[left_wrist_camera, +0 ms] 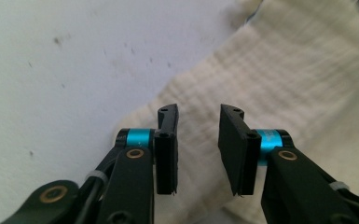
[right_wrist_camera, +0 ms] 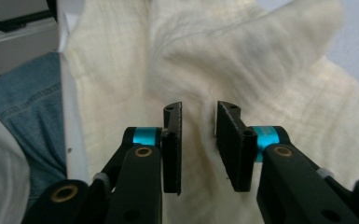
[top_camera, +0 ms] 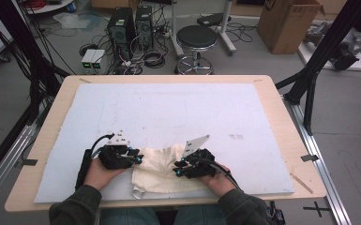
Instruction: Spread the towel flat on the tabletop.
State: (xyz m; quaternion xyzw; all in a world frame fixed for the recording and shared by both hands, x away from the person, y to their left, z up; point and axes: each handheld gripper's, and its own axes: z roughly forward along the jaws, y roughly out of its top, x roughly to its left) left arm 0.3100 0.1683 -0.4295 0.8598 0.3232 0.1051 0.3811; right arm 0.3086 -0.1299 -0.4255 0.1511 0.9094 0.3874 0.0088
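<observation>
cloth (top_camera: pixel 161 171) – crumpled, long axis left-right | both grippers' jaws parted over it

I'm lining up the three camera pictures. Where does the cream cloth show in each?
High view: cloth at the table's near edge, between both grippers.
Left gripper view: cloth across the right and lower middle, behind the open jaws.
Right gripper view: cloth over the middle and right.
Shared landmark: the white mat under the cloth.
</observation>
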